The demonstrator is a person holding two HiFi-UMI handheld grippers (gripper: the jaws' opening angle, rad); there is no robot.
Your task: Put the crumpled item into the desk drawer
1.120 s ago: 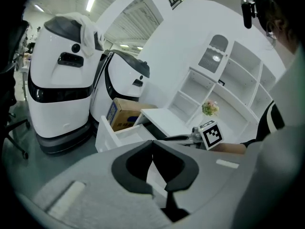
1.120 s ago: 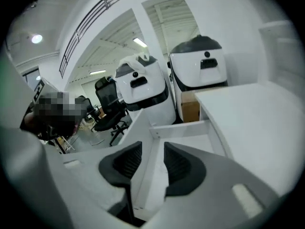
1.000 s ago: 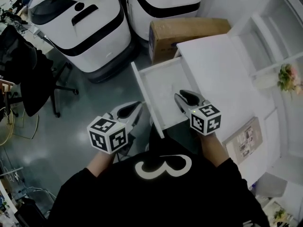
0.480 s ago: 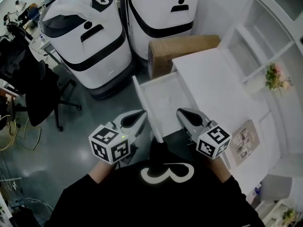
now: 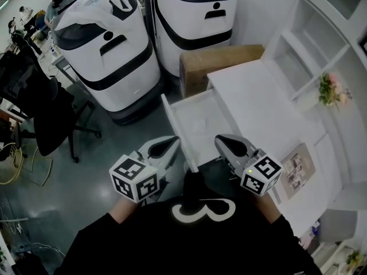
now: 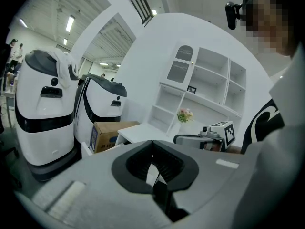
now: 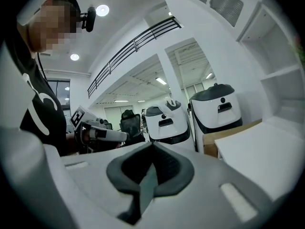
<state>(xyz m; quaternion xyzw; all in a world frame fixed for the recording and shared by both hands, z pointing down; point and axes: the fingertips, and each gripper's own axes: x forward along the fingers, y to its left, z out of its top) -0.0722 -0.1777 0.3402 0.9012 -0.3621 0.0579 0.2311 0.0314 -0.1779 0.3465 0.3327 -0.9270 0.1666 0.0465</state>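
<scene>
The white desk drawer [image 5: 186, 132] stands pulled out from the white desk [image 5: 269, 110]. Its pale inside shows only a faint crease, and I cannot make out the crumpled item there. My left gripper [image 5: 171, 145] hangs over the floor just left of the drawer's front, jaws together with nothing in them [image 6: 153, 170]. My right gripper [image 5: 223, 141] is near the drawer's front right corner, shut and empty [image 7: 151, 175]. Both point roughly level. Each gripper shows in the other's view: the right gripper [image 6: 209, 135] and the left gripper [image 7: 97, 131].
Two white and black machines [image 5: 109, 50] [image 5: 192, 16] stand behind the drawer, with a cardboard box [image 5: 221, 59] beside the desk. A black office chair [image 5: 40, 113] is at the left. White shelves [image 5: 309, 44], flowers [image 5: 328, 90] and a booklet [image 5: 298, 168] are on the desk's right.
The right gripper has pulled back from over the drawer's inside to its front corner and closed. Both grippers rose and drew toward the person.
</scene>
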